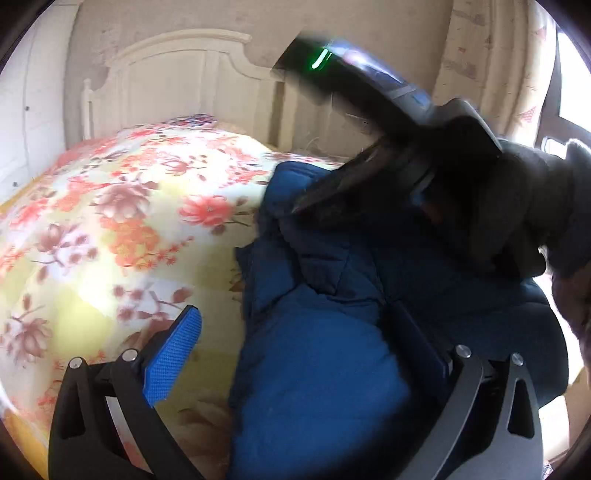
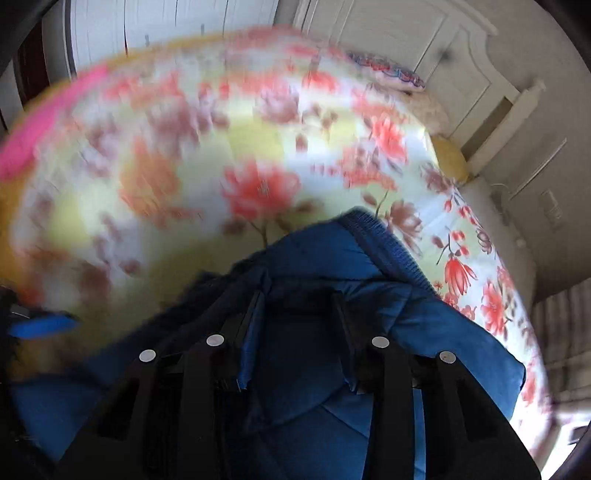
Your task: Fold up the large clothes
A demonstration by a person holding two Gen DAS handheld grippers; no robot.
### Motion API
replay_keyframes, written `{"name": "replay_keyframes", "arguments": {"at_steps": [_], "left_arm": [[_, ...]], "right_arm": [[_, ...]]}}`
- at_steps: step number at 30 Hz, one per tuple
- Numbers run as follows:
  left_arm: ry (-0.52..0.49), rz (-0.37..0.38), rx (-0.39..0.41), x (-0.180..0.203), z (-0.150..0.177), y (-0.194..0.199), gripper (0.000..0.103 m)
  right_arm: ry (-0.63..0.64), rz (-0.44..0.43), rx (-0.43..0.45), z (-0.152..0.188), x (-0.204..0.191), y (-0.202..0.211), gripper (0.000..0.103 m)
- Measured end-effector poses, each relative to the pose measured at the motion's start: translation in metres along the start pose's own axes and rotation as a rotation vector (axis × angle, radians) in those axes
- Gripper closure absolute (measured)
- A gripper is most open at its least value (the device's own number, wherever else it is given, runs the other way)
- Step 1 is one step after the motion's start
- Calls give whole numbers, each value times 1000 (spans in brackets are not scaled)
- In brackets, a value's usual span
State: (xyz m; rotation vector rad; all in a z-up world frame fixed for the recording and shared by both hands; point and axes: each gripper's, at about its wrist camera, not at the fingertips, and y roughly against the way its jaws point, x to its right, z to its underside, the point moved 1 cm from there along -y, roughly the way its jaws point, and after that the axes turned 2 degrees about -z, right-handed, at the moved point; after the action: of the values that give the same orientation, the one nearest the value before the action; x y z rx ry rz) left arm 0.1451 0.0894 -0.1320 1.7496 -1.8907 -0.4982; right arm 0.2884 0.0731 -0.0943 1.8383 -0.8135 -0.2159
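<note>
A puffy blue jacket lies bunched on the flowered bedspread, at its right side. My left gripper stands open and wide. Its blue pad hangs over the bedspread, clear of the cloth, and the other finger lies against the jacket. My right gripper, black with a green light and held by a dark-sleeved hand, points down into the jacket's far part. In the right wrist view the right gripper is shut on a fold of the jacket, near its ribbed edge.
A white headboard stands at the far end of the bed, with a patterned pillow before it. A curtain and a window are at the right. A pink cloth lies on the bed's far side. White doors stand beyond.
</note>
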Motion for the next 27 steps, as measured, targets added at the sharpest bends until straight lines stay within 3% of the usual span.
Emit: {"name": "replay_keyframes", "arguments": {"at_steps": [5,10,12,14,17,21,24,27], "left_arm": [[-13,-1,-5,1,1,-1,2],[-7,6,-5,2,3,0,2],[-6,6,-2,3,4,1,2],[-1,10,-3,3,3,1,2],[1,8,-5,3,3,1,2],[-5,-4,-5,5,3,2,2],[-3,4,-7,3,3,1,2],[-1,6,-4,3,3,2,2]], "right_arm": [[-31,-13,61,7,6,19,67],[-132,-27,252,28,30,98,67],[-179,5,302,42,46,121,63],[-218,65,287,56,63,119,46],[-322,85,195,80,90,81,43],[-542,-130,247,106,127,59,44],[-535,-45,300,101,135,79,44],[-608,41,341,102,153,83,41]]}}
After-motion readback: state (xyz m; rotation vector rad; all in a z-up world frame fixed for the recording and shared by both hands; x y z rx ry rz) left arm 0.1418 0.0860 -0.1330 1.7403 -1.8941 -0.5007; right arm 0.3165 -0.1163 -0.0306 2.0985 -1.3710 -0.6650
